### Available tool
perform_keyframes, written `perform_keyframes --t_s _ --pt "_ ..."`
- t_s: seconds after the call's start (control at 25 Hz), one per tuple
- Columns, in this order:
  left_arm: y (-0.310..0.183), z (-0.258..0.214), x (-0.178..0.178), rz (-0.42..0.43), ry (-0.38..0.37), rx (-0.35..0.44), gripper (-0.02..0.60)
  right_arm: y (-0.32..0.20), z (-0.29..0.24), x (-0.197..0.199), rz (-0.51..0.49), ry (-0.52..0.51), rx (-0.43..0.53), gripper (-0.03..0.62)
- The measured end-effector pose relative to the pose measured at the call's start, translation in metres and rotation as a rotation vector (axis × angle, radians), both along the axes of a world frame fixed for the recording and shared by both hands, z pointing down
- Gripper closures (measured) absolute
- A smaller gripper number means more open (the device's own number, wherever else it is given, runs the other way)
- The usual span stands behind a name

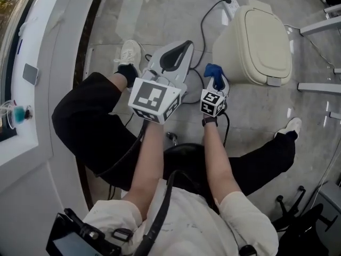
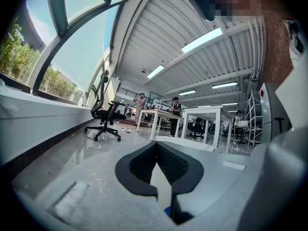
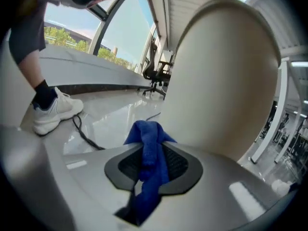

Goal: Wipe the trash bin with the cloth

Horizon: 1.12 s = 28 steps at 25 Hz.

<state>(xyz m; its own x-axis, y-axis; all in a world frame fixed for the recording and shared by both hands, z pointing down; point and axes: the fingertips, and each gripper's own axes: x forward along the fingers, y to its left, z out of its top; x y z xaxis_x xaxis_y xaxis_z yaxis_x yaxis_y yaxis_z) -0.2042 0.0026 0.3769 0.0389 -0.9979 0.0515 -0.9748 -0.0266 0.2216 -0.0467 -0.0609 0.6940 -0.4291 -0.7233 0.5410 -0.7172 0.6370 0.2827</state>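
Glossy floor point(image 1: 160, 15); bin point(image 3: 226, 76) perhaps touches right tool's point(image 3: 153, 146) cloth point(image 3: 148, 131).

Right gripper point(image 3: 152, 163) front and centre, its dark jaws pinched together on a blue cloth point(image 3: 147, 134). The cloth bunches up above the pads and trails down between them. Just ahead, the cream trash bin point(image 3: 222, 76) looms large, filling the right side, with the cloth's top close to its curved wall. Off to the left, a white sneaker point(image 3: 55, 112) sits on the glossy floor point(image 3: 120, 112), with a black cable point(image 3: 83, 133) snaking beside it. Far back, there's an office chair point(image 3: 156, 77) by the window point(image 3: 113, 30).
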Motion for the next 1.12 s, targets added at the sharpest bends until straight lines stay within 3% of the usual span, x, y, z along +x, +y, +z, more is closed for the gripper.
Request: perform_keyframes --t_s 0.24,0.36,0.44,0.56,0.76,0.88,1.04,1.12 --pt "-0.016 0.024 0.010 0.033 -0.007 -0.062 0.581 0.000 0.096 0.012 0.084 0.020 -0.246 0.522" --pt "-0.019 0.027 0.010 0.008 0.004 -0.079 0.581 0.005 0.110 0.011 0.074 -0.021 -0.352 0.523" --pt "-0.020 0.025 0.010 -0.026 0.008 -0.072 0.581 0.005 0.101 0.010 0.047 -0.052 -0.369 0.523" --pt "-0.018 0.013 0.016 -0.085 0.007 -0.045 0.581 0.011 0.040 0.007 -0.023 -0.119 -0.293 0.523" --pt "-0.009 -0.020 0.043 -0.170 -0.007 0.026 0.581 0.026 -0.127 -0.003 -0.229 -0.324 0.006 0.523" --pt "0.007 -0.033 0.067 -0.239 0.011 0.063 0.581 0.042 -0.200 0.002 -0.332 -0.444 0.085 0.523" --pt "0.028 -0.056 0.097 -0.306 -0.002 0.109 0.581 0.051 -0.296 0.019 -0.392 -0.558 0.232 0.523" --pt "0.037 -0.065 0.108 -0.335 -0.011 0.129 0.581 0.042 -0.328 0.030 -0.377 -0.539 0.321 0.523"
